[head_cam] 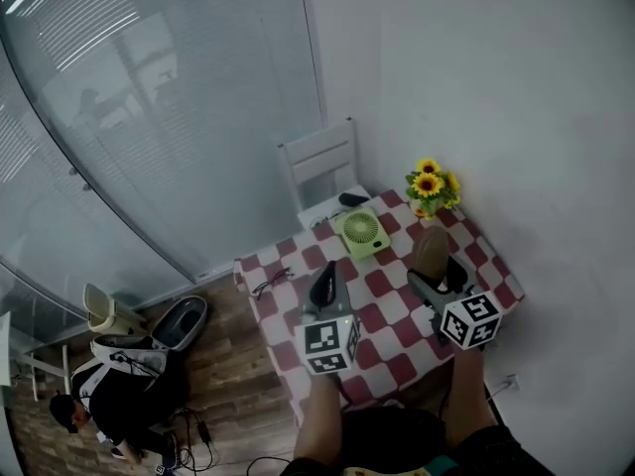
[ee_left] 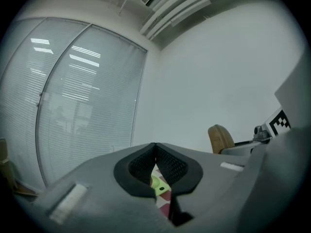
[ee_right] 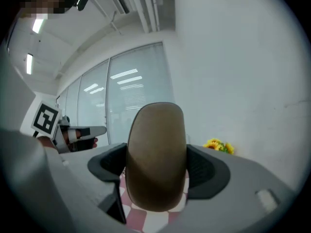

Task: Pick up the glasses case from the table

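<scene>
The brown glasses case (ee_right: 156, 157) stands on end between the jaws of my right gripper (ee_right: 156, 166), which is shut on it and holds it above the checked table (head_cam: 392, 365). From the head view the glasses case (head_cam: 430, 251) rises from the right gripper (head_cam: 434, 276) over the table's right side. My left gripper (head_cam: 323, 288) hovers over the table's middle, its jaws closed together with nothing between them. The left gripper view also shows the glasses case (ee_left: 220, 139) to the right, and the left gripper (ee_left: 156, 165) with its tips touching.
On the table lie a green fan (head_cam: 361, 231), a pot of sunflowers (head_cam: 431, 189) at the far right corner and a pair of glasses (head_cam: 271, 282) near the left edge. A white chair (head_cam: 319, 167) stands behind the table. A person (head_cam: 109, 390) crouches on the floor at left.
</scene>
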Available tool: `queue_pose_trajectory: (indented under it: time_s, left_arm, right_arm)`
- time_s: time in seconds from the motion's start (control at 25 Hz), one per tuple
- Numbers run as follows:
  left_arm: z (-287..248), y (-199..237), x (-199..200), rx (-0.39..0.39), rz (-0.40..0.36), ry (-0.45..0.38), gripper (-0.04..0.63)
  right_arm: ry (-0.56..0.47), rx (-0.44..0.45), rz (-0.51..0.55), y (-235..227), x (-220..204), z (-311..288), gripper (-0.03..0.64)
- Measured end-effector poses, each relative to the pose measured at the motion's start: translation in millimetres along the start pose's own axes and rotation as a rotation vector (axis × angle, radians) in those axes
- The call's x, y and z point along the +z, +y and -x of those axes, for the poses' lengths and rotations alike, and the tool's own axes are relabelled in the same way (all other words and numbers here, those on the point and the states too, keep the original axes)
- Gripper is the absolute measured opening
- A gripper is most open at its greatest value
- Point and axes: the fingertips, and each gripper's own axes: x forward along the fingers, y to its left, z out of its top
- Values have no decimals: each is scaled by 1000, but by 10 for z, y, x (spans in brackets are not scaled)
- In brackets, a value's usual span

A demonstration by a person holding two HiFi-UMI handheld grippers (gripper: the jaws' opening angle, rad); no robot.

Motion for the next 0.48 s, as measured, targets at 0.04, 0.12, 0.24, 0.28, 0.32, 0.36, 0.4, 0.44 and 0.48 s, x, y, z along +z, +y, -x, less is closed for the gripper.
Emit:
queue_pose_trajectory:
  time_s: [0.04,0.12,0.24,0.28,0.32,0.36,0.4,0.44,0.48]
  left_arm:
    - [0,-10,34,7,-4,-9,8]
    - [11,-27,54,22,-6,-19,8]
    - [24,-71,55,34,-15,-28,8]
    - [24,-85,56,37,-21,-31,8]
    - [27,-94,56,42,-27,-33,8]
    - [37,-98,53,48,-31,-34,8]
    - [52,-96,52,54,-33,-36,8]
    - [67,-93,52,59,-35,-37,8]
    - [81,-90,52,63,-37,-36,8]
  right_arm:
    - [-31,-9,-16,-40,61,44,379]
    - [-60,-33,-25,-109,110,119,379]
    - [-72,-58,-24,-181,122,207,379]
    - [-79,-62,-23,-198,136,230,379]
    - [-85,-65,-21,-211,148,252,379]
    - [-88,-68,-17,-219,156,271,379]
    - [-89,-72,-12,-221,159,287,379]
    - [-88,-75,-7,-221,161,299,379]
    - [-87,-78,-4,-221,163,308,379]
